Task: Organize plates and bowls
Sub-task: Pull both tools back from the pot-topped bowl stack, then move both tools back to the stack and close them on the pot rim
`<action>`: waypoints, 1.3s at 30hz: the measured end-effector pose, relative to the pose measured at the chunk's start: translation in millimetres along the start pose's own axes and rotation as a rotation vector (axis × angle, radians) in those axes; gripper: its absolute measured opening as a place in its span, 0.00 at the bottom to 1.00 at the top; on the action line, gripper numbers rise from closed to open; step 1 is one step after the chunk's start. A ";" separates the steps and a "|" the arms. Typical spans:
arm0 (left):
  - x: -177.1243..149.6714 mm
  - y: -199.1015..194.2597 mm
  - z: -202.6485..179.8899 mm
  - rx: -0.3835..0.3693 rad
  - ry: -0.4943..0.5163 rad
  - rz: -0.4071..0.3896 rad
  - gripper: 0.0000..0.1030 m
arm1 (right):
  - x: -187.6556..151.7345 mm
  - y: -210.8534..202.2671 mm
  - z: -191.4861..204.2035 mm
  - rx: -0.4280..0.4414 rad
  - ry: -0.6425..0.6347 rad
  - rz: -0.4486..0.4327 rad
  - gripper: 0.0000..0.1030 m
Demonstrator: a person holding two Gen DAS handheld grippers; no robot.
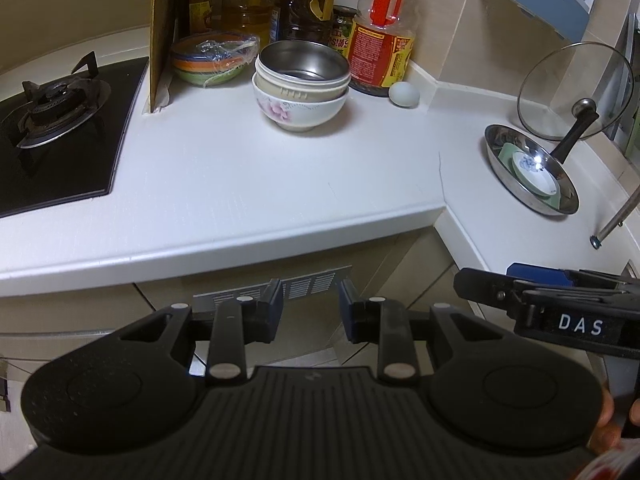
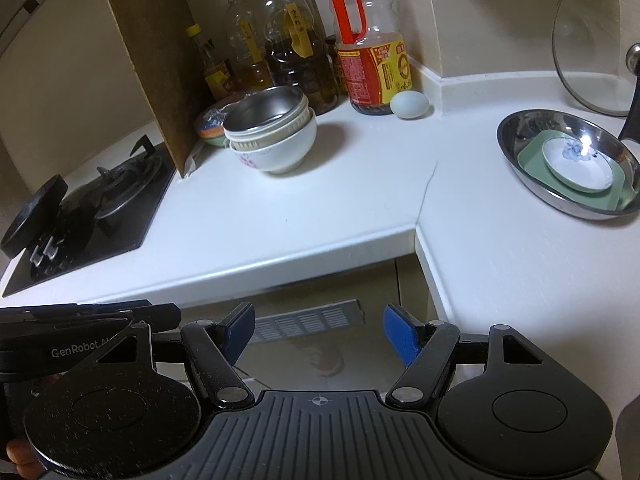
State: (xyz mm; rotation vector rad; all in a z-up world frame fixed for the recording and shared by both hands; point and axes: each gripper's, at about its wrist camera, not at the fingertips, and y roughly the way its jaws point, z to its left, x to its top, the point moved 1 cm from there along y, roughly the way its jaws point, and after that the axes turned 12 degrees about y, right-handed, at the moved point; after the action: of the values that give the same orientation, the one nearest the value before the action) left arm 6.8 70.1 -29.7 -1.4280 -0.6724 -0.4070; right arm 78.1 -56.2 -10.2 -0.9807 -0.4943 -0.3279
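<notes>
- The left gripper (image 1: 311, 307) has its jaws apart with a moderate gap, and nothing is between them. It hangs in front of the counter edge, above the cabinet vent (image 1: 276, 289).
- The right gripper (image 2: 319, 334) has its jaws wide apart and holds nothing. It also hangs in front of the counter (image 2: 320, 200), not touching it.
- Straight ahead of the left jaws, far across the counter, stands the stack of bowls (image 1: 301, 86): a steel bowl (image 1: 303, 60) sits in a beige ribbed bowl, and this sits in a white bowl with a pink flower (image 1: 298, 108).
- From the right jaws the same stack (image 2: 270, 134) is ahead and a little to the left.
- Ahead and far to the right of both jaws lies the steel pan (image 2: 568, 164). Inside it is a green square plate (image 2: 616, 196), and on this plate rests a small white dish with a blue flower (image 2: 578, 162).
- Behind the pan a glass lid (image 1: 576, 88) leans against the wall.
- Left of the bowl stack, a pile of coloured plastic bowls (image 1: 212, 58) sits in a wrapper, beside a brown board (image 1: 162, 36) which stands upright.
- Behind the stack are oil and sauce bottles (image 1: 380, 32), and a pale egg (image 1: 405, 93) lies just beside the bottle with the red handle.
- Far left of the jaws is the gas stove (image 1: 52, 108).
</notes>
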 end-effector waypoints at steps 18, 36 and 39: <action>-8.7 -20.2 -19.0 0.024 0.007 -0.019 0.26 | -8.7 -21.6 -8.8 0.029 0.005 -0.017 0.69; 7.9 -7.5 3.0 0.027 -0.007 -0.049 0.26 | 4.4 -12.1 -18.5 -0.006 0.048 -0.057 0.69; 25.1 4.5 12.0 0.014 0.003 -0.067 0.26 | 14.4 -6.5 -19.7 -0.021 0.050 -0.079 0.69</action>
State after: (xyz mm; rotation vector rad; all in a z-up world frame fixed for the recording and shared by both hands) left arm 26.5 85.8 -16.9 -1.3944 -0.7210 -0.4562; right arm 92.1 -77.0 -6.9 -0.9727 -0.4850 -0.4281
